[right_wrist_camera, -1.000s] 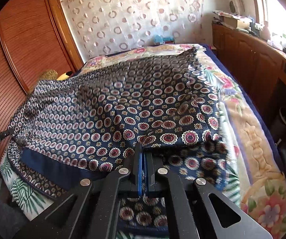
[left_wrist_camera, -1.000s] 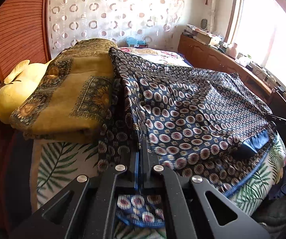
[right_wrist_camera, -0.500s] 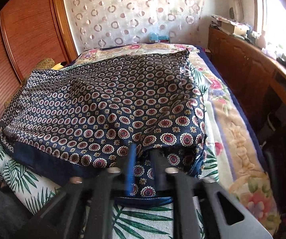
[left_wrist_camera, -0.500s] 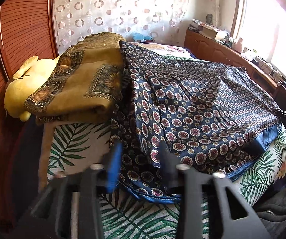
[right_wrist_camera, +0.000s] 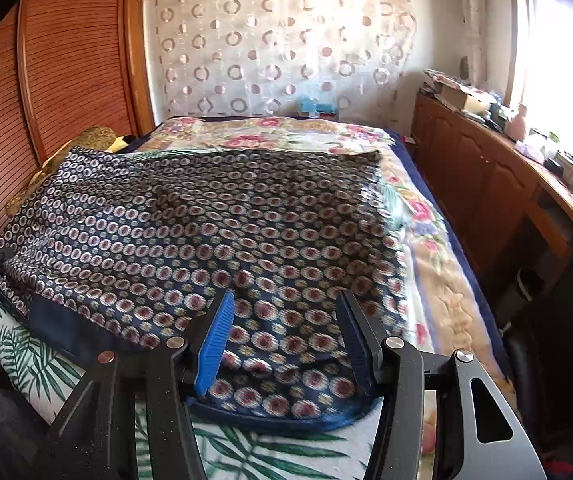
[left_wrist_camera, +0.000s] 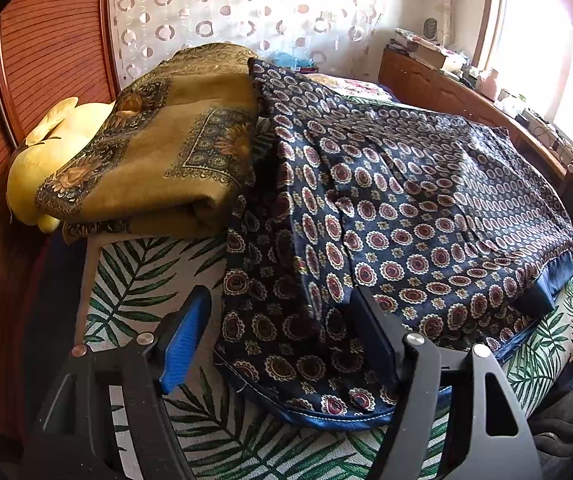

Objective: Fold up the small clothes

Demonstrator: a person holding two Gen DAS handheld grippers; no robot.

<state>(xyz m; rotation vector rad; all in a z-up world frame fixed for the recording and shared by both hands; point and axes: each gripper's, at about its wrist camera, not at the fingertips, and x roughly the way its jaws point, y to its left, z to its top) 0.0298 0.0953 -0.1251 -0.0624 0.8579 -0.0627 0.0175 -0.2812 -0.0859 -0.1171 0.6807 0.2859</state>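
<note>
The left gripper (left_wrist_camera: pixel 282 332) has its jaws released, spread wide; they have just been opening. The near corner of the patterned garment (left_wrist_camera: pixel 406 208) lies on the bed between and below them, with neither pad pressing on it. The blue pad of the left-hand jaw stands over the palm-leaf sheet (left_wrist_camera: pixel 138 276), just beside the cloth's edge, while the black right-hand jaw sits above the garment's top layer.

The right gripper (right_wrist_camera: pixel 284 338) is also released, its jaws parted and just lately opening. The other near corner of the garment (right_wrist_camera: pixel 214 216) lies flat beneath and between them, its blue hem curving just short of the jaw bases. Neither pad grips the fabric.

Beyond both pairs of jaws the navy garment with its round medallion print spreads across the bed, folded over itself so that a plain blue band shows along one near edge. To the left of the left jaws, farther off, a folded mustard blanket (left_wrist_camera: pixel 158 152) rests against the garment's far edge, with a yellow plush toy (left_wrist_camera: pixel 46 160) tucked behind it by the wooden wardrobe. Right of the right jaws runs a floral bedspread (right_wrist_camera: pixel 426 240).
</note>
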